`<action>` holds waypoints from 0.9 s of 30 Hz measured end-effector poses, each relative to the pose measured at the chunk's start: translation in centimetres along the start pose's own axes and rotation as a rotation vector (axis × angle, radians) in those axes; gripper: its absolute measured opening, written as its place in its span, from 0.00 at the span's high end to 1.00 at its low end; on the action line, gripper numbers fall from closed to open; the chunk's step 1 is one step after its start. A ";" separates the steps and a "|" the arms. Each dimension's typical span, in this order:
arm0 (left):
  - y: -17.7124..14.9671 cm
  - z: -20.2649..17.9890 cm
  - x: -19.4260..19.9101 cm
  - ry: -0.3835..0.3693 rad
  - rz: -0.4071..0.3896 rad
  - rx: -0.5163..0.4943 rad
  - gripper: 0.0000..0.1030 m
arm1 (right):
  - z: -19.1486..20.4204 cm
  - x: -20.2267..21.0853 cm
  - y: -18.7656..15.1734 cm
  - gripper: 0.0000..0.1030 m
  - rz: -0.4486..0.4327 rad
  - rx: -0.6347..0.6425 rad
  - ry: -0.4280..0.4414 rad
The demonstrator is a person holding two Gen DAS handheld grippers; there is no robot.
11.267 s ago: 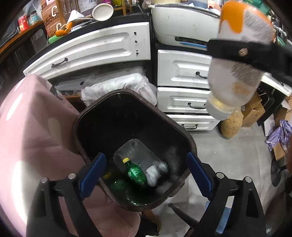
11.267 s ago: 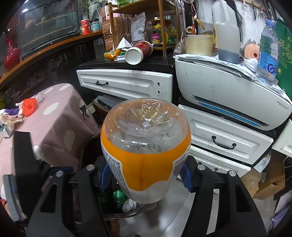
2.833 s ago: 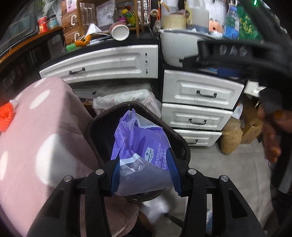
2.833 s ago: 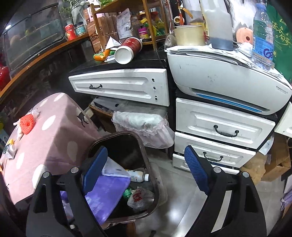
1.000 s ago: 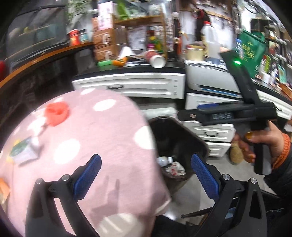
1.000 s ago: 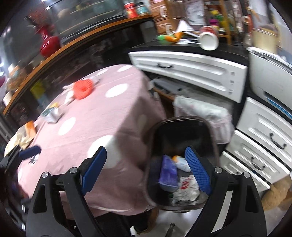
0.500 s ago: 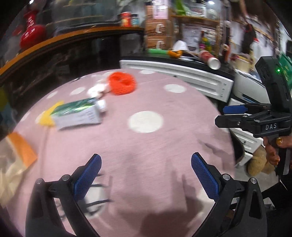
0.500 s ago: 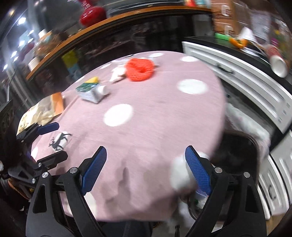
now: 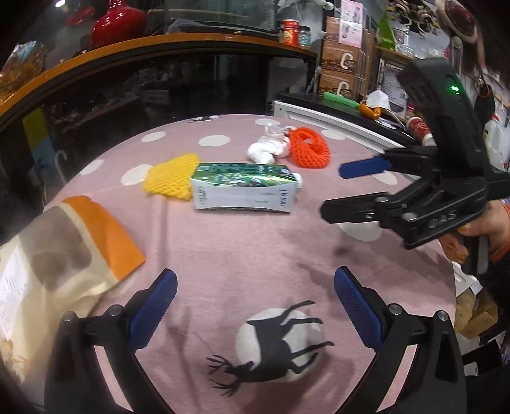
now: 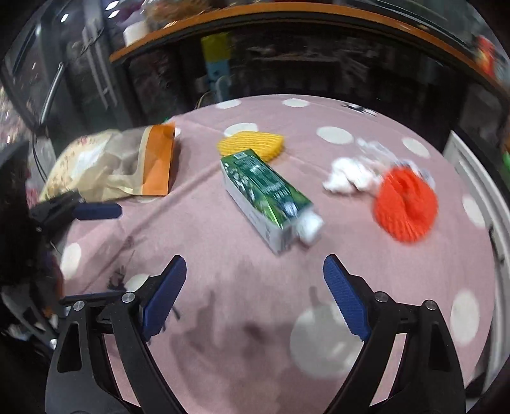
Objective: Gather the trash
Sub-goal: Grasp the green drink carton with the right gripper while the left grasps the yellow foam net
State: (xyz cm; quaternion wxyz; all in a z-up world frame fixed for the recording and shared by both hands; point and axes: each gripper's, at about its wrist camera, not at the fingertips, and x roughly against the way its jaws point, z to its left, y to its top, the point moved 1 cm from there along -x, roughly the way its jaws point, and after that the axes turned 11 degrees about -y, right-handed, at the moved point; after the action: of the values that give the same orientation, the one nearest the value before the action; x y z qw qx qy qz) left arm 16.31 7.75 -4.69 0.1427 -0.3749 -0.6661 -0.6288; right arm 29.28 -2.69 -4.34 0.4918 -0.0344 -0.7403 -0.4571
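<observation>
pink polka-dot tablecloth (image 9: pixel 255 254), red vase (image 9: pixel 118 24) on orange-edged shelf (image 9: pixel 159 44)

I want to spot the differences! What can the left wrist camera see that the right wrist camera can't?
Only the left wrist view shows the red vase on the shelf, the deer print on the cloth, and a hand holding the right gripper.

Only the right wrist view shows the whole orange-edged bag.

Both show the green carton, yellow net, orange net, white tissue and pink tablecloth.
</observation>
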 end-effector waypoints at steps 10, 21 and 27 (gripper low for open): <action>0.0 3.4 -0.7 -0.005 0.044 0.046 0.05 | 0.7 -7.9 5.8 0.16 0.099 0.213 0.003; 0.8 5.2 -2.0 -0.024 0.061 0.090 0.05 | 1.3 -11.3 5.8 0.44 0.171 0.243 0.045; 1.4 5.8 -2.5 -0.022 0.058 0.128 0.05 | 1.2 -9.5 4.6 0.52 0.118 0.195 0.065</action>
State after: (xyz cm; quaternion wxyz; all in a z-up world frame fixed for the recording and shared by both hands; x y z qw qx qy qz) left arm 20.62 12.31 -6.31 0.1771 -0.3909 -0.6953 -0.5765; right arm 35.68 4.63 -8.73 0.5426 -0.0150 -0.7616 -0.3540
